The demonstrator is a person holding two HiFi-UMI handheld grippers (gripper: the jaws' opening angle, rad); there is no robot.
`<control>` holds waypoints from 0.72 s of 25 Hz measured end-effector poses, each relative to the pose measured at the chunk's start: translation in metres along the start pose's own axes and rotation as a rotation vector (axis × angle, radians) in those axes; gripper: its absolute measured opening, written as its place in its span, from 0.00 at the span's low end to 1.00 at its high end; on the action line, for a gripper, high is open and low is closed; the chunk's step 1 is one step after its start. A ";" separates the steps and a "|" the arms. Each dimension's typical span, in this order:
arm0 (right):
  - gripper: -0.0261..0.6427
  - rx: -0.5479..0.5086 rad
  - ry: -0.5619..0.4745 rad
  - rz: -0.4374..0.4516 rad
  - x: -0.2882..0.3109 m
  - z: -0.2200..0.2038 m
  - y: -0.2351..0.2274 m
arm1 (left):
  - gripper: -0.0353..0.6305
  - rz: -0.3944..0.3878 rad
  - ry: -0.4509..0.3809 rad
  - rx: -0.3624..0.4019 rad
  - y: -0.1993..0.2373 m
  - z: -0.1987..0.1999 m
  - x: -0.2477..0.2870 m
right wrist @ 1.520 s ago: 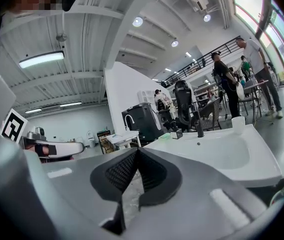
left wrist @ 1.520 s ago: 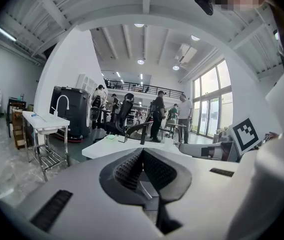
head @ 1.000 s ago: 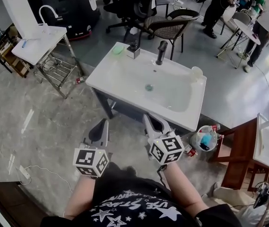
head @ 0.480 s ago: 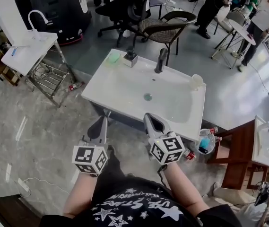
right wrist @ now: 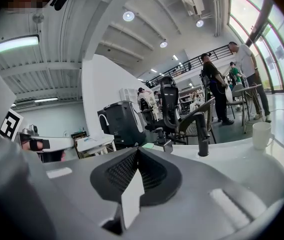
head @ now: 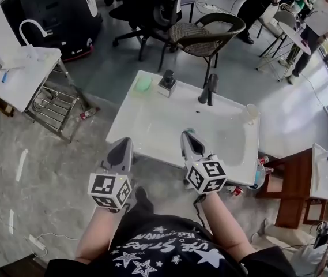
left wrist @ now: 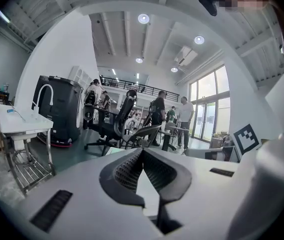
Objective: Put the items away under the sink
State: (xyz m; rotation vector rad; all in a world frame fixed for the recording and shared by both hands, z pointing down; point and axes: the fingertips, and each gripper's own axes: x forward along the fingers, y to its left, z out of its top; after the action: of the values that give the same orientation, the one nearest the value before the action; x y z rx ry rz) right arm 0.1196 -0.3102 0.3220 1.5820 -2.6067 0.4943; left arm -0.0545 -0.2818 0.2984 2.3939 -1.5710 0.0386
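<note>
While both pairs of jaws are pressed together on nothing, the left gripper (head: 121, 150) hangs just short of the sink (head: 152, 120) and the right gripper (head: 188, 138) over its near rim. Bottles (head: 234, 190) lie on the floor (head: 48, 172) at four o'clock. Beyond, at twelve to one o'clock, stand a faucet (head: 210, 89), a cup (head: 250, 113) and a chair (head: 201, 36).

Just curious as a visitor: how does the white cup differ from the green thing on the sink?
The cup is white, the green thing pale green. The cup stands tall, right of the faucet; the green thing lies low, left of it. Both sit on the sink top.
</note>
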 end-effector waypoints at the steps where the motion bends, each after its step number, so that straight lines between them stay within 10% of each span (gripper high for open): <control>1: 0.04 0.001 0.004 -0.011 0.008 0.000 0.000 | 0.07 -0.010 0.004 -0.001 0.007 0.002 0.006; 18: 0.04 -0.003 0.013 -0.189 0.069 -0.004 -0.010 | 0.07 -0.154 0.064 -0.006 0.063 0.000 0.072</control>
State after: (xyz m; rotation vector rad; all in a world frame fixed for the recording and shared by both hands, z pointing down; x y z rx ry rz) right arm 0.0953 -0.3722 0.3422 1.7938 -2.4144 0.4837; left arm -0.0824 -0.3699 0.3241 2.4756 -1.3525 0.0782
